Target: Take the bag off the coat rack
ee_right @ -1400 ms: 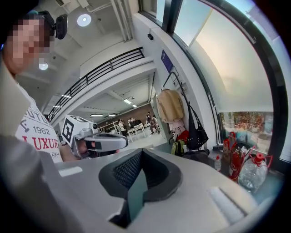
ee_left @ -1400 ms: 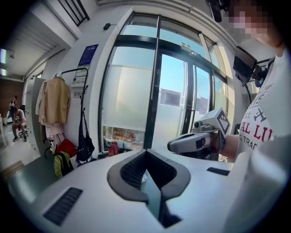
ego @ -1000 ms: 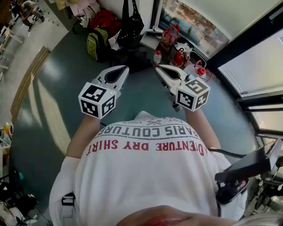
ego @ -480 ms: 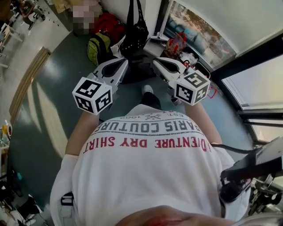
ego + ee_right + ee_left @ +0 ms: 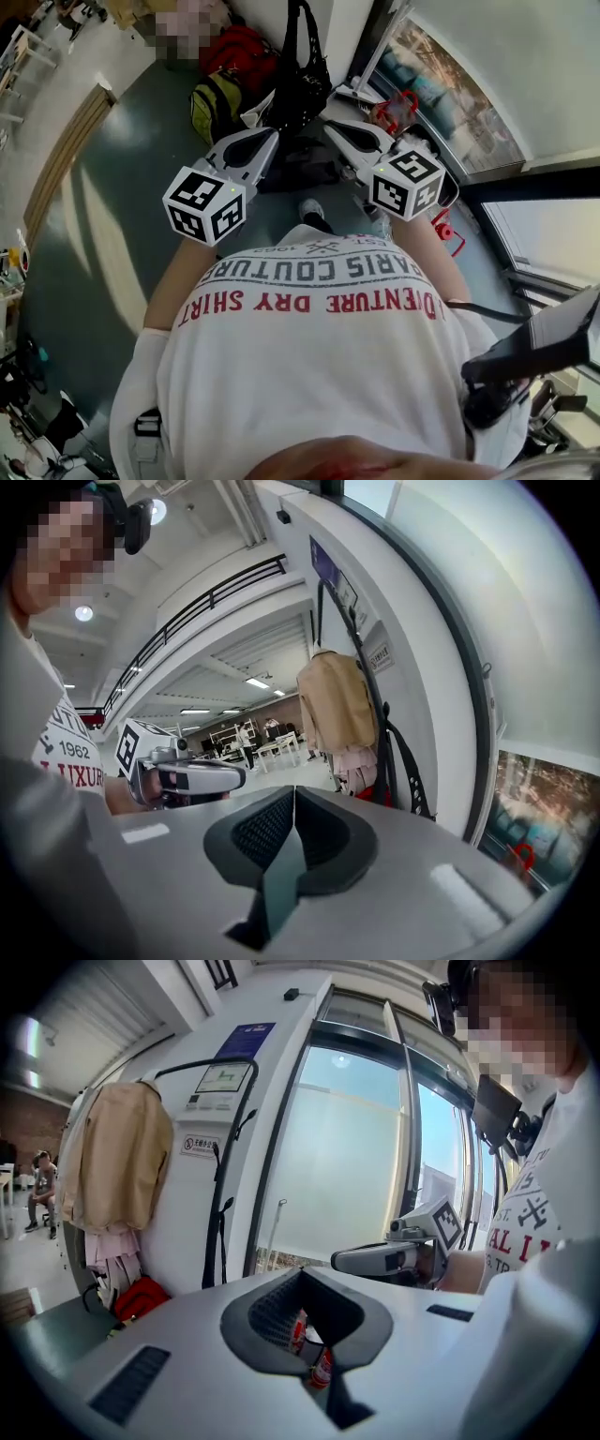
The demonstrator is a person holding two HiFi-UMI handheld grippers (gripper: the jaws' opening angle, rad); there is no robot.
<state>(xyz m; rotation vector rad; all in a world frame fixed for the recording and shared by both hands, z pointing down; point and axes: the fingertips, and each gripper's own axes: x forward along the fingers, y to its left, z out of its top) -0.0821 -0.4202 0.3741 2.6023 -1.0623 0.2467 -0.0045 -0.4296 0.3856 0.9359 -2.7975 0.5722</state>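
Note:
A black bag [image 5: 302, 75] hangs by long straps from the black coat rack [image 5: 246, 1129] against the white pillar. Its straps [image 5: 405, 766] show beside a beige coat [image 5: 336, 705] on the same rack. My left gripper [image 5: 272, 134] is shut and empty, its tips just short of the bag's lower left. Close to the bag's lower right is my right gripper [image 5: 328, 125], also shut and empty. Each gripper shows in the other's view, the right gripper [image 5: 375, 1260] and the left gripper [image 5: 187, 778], level with each other. Neither touches the bag.
A yellow-green backpack [image 5: 214, 103] and a red bag [image 5: 239, 52] lie on the floor left of the rack. Red items [image 5: 398, 108] sit by the window on the right. The person's shoe [image 5: 312, 211] is below the grippers. The beige coat [image 5: 122, 1157] hangs over pink clothes.
The person has stepped toward the rack, so the black bag looks larger and nearer. Both grippers stayed shut and moved forward to either side of the bag's lower part.

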